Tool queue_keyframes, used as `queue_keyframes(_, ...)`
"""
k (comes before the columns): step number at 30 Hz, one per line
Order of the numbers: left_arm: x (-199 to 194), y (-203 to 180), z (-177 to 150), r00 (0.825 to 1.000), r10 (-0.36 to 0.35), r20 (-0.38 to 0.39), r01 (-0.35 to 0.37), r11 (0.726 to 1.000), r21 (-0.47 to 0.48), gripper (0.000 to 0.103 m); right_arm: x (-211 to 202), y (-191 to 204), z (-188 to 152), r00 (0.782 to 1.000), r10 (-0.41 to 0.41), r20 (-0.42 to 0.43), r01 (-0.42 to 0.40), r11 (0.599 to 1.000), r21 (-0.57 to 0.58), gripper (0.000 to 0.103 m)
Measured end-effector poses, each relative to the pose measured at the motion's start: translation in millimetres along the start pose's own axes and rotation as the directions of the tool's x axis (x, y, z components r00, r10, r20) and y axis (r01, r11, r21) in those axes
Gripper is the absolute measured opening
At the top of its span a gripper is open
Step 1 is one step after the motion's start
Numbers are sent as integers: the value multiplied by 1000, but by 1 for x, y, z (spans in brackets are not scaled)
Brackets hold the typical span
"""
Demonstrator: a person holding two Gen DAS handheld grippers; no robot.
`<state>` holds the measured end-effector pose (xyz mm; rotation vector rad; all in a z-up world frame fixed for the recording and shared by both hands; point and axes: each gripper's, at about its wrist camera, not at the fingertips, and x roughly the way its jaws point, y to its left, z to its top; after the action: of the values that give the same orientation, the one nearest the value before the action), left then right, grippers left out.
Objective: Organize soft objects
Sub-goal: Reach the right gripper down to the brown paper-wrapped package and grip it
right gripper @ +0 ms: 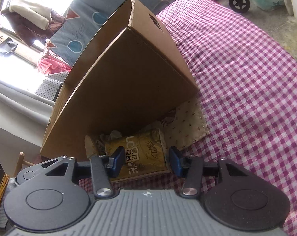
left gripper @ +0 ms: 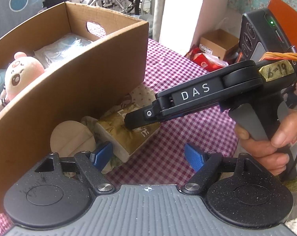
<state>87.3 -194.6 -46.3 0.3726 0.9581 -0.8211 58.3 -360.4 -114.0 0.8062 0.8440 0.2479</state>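
A soft tissue pack [left gripper: 126,137] [right gripper: 146,153] in a yellow-brown wrapper lies on the checked tablecloth [right gripper: 246,78], against the near wall of an open cardboard box [left gripper: 89,74] [right gripper: 128,78]. My right gripper [right gripper: 146,161] straddles the pack's near end, its blue pads [right gripper: 117,161] pressing into the wrapper. In the left wrist view its black finger [left gripper: 132,122] dents the pack's top. My left gripper [left gripper: 147,156] hovers open just short of the pack, its left pad over crumpled cloth. A pink and white plush [left gripper: 20,72] sits inside the box.
A round beige pad [left gripper: 71,137] leans against the box beside the pack. A patterned beige cloth [right gripper: 187,125] lies flat under the box's corner. Wrapped white and blue packs [left gripper: 65,47] fill the box's far end. A person's hand [left gripper: 266,143] holds the right gripper's handle.
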Motion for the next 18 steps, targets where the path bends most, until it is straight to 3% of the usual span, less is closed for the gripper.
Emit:
queue_keyframes(8,-14,-8,0,998,-35,45,34,999,21,81,-28,12,-11,997,-31,68,32,999,-15,44)
queue_keyframes(18,-69,-18,-2,978,-67,196,56,996,63,81,-89,65,-17,974,-67,215,90,991,-103,44)
